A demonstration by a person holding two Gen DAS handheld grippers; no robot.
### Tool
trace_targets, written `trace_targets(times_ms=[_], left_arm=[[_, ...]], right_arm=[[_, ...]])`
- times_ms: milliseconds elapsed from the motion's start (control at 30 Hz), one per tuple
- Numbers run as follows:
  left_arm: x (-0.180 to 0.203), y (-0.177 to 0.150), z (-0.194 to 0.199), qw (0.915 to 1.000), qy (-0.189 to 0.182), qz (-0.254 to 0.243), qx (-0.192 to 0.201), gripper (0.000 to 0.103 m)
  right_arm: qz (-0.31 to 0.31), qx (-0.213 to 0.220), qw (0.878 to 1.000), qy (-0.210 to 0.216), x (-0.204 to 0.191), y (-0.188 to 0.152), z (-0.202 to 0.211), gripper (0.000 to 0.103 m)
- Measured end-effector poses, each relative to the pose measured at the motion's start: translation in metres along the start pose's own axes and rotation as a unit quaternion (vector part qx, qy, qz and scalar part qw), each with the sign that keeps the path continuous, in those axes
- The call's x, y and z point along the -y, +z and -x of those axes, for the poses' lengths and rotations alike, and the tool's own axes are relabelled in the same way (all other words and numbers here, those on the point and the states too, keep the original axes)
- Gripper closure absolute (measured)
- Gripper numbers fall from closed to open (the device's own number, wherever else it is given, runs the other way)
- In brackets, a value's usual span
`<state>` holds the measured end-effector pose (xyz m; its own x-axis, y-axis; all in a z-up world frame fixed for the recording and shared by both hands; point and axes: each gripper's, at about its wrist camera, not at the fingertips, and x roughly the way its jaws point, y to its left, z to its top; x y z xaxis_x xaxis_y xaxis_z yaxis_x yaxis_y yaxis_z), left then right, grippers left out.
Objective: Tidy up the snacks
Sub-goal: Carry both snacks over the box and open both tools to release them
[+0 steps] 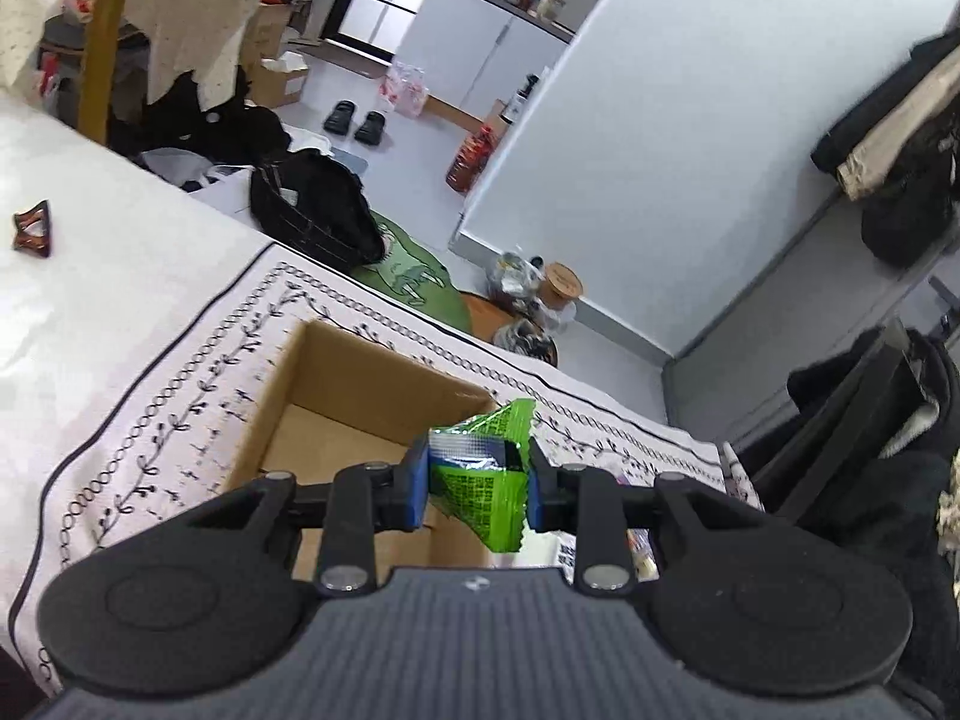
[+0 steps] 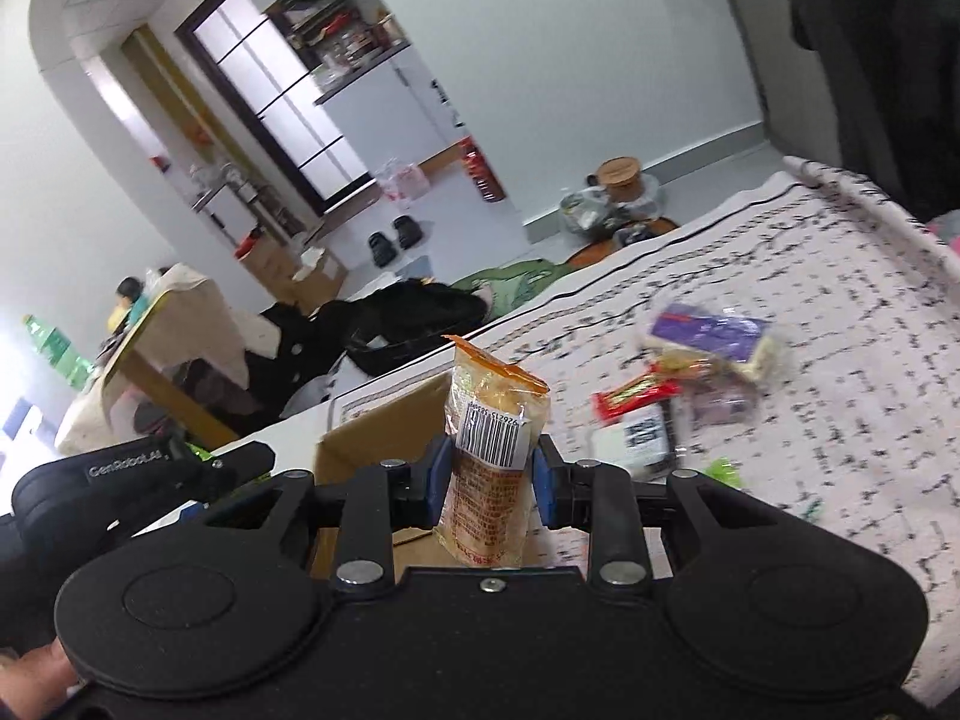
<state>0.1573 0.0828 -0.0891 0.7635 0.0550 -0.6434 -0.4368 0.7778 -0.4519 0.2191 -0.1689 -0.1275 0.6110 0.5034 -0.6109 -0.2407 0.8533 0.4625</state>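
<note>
My left gripper (image 1: 478, 489) is shut on a green snack packet (image 1: 483, 474), held above the near right corner of an open cardboard box (image 1: 336, 396) on the patterned tablecloth (image 1: 180, 372). My right gripper (image 2: 486, 480) is shut on an orange snack packet (image 2: 489, 456) with a barcode label, standing upright between the blue pads. The same cardboard box (image 2: 384, 420) shows just beyond and left of it. A loose pile of snacks lies on the cloth to the right: a purple packet (image 2: 708, 333), a red bar (image 2: 636, 396) and a black-and-white packet (image 2: 645, 438).
The left gripper's black body (image 2: 138, 468) shows at the right view's left edge, with a person's finger (image 2: 36, 669) below. A brown hair clip (image 1: 33, 231) lies on the white cloth. Beyond the table's far edge are a black bag (image 1: 312, 210), jars (image 1: 561, 288) and slippers (image 1: 354, 120).
</note>
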Motion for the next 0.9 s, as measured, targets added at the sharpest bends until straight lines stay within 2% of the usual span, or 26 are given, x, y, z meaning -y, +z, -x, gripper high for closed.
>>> trace_targets(times_ms=[233, 633, 800, 900], left_arm=[[-0.025, 0.017, 0.004, 0.9997, 0.015, 0.019, 0.010, 0.073], [-0.053, 0.023, -0.014, 0.9974, 0.023, 0.065, -0.019, 0.073], [-0.059, 0.024, -0.026, 0.9953, 0.042, 0.081, -0.033, 0.068], [-0.062, 0.024, -0.029, 0.9941, 0.050, 0.090, -0.033, 0.059]], right_arm=[[0.019, -0.013, 0.999, 0.024, -0.031, -0.004, -0.018, 0.075], [0.035, -0.051, 0.997, 0.037, -0.052, -0.005, -0.055, 0.075], [0.035, -0.070, 0.996, 0.039, -0.056, -0.010, -0.067, 0.074], [0.040, -0.085, 0.994, 0.049, -0.060, -0.010, -0.075, 0.071]])
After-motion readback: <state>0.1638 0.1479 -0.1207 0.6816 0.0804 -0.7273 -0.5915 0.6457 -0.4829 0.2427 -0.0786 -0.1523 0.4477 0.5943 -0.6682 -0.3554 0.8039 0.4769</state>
